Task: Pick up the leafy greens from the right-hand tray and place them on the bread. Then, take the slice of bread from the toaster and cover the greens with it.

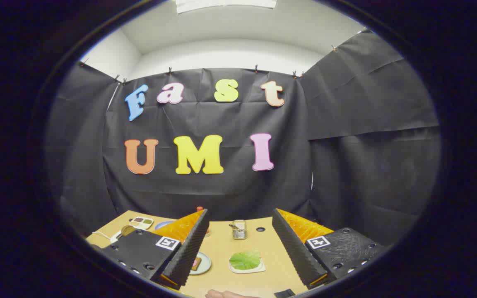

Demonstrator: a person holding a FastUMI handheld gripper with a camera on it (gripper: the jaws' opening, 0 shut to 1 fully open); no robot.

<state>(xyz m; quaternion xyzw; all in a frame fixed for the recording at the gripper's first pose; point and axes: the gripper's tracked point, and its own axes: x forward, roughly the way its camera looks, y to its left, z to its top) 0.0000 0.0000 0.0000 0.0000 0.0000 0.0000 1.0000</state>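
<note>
My gripper (240,244) hangs above the wooden table (263,244) with its two fingers (186,252) wide apart and nothing between them. Below the gap between the fingers lies a green leaf (245,259) on a small white tray (259,269). To its left a round plate (202,263) with a slice of bread (196,263) on it peeks out from behind the left finger. Farther back, between the fingers, stands a small metal toaster (239,229).
A divided dish (141,222) with small portions and a blue plate (162,224) sit at the table's far left corner. A small round hole (260,229) shows beside the toaster. A hand (226,294) rests at the table's near edge.
</note>
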